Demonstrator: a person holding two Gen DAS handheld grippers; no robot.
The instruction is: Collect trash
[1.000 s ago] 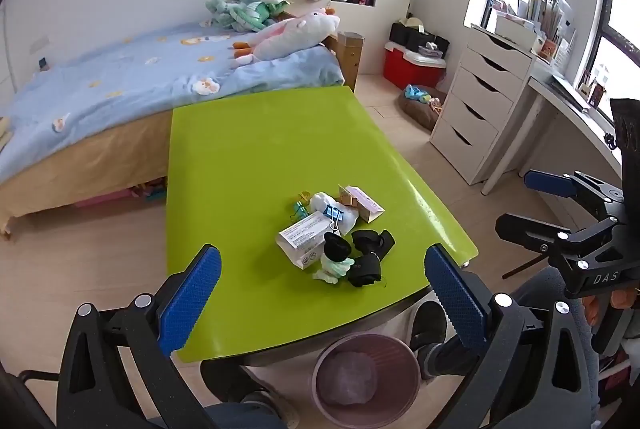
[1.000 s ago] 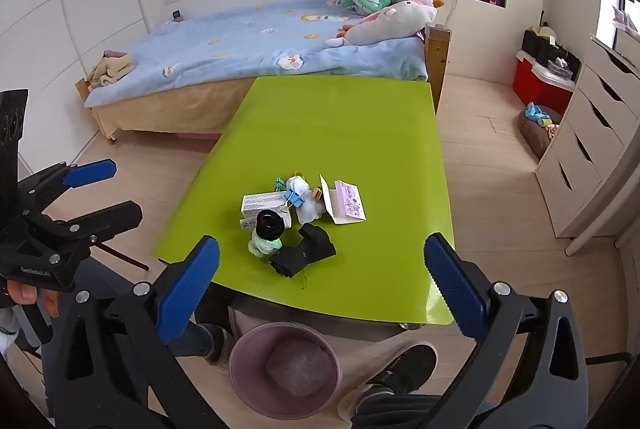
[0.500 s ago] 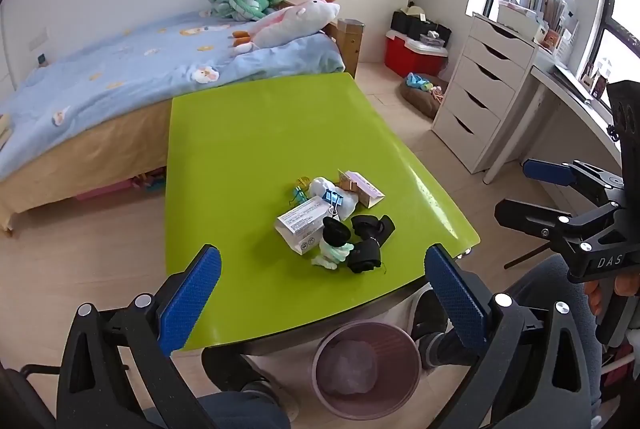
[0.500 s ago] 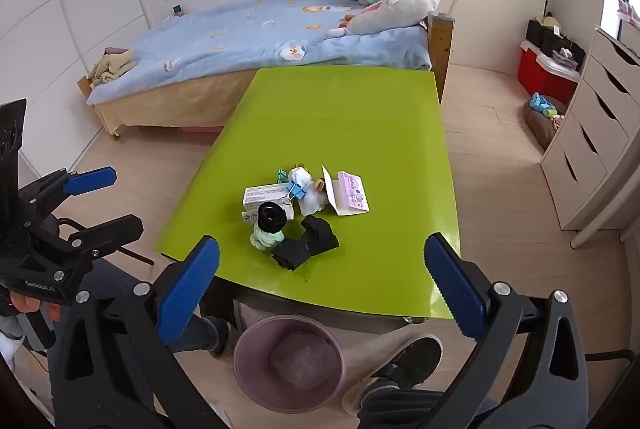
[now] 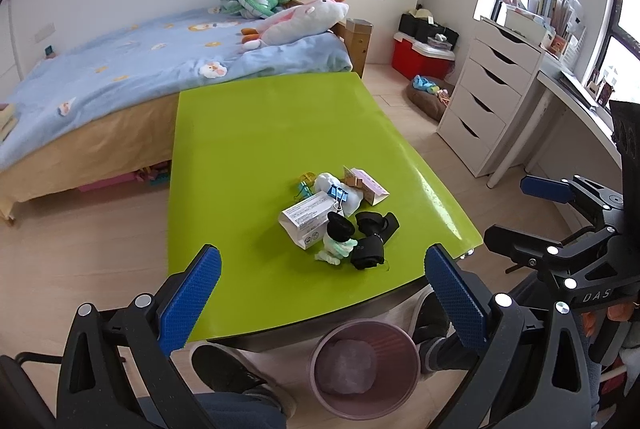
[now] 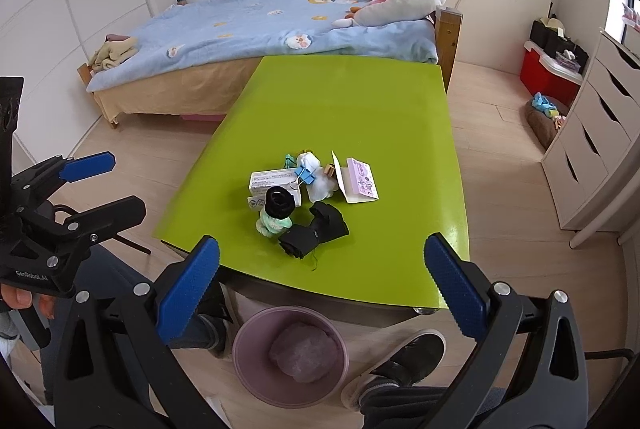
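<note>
Green table (image 5: 256, 157) beside bed (image 5: 120, 69) carries trash pile (image 5: 340, 217) near its front edge, pink bin (image 5: 364, 365) on floor just below that edge; left gripper (image 5: 320, 301) and right gripper (image 6: 320, 285) both spread wide, holding nothing, above front edge

Both wrist views high, angled down, sharing green table (image 5: 280, 149) (image 6: 344, 109)

a cluster of small items, among them a white cardboard box (image 6: 272, 180) and a black fabric piece (image 6: 314, 233), sits on the lime-green table (image 6: 344, 101), with the round pink plastic bin (image 6: 289, 353) below its near edge.
</note>
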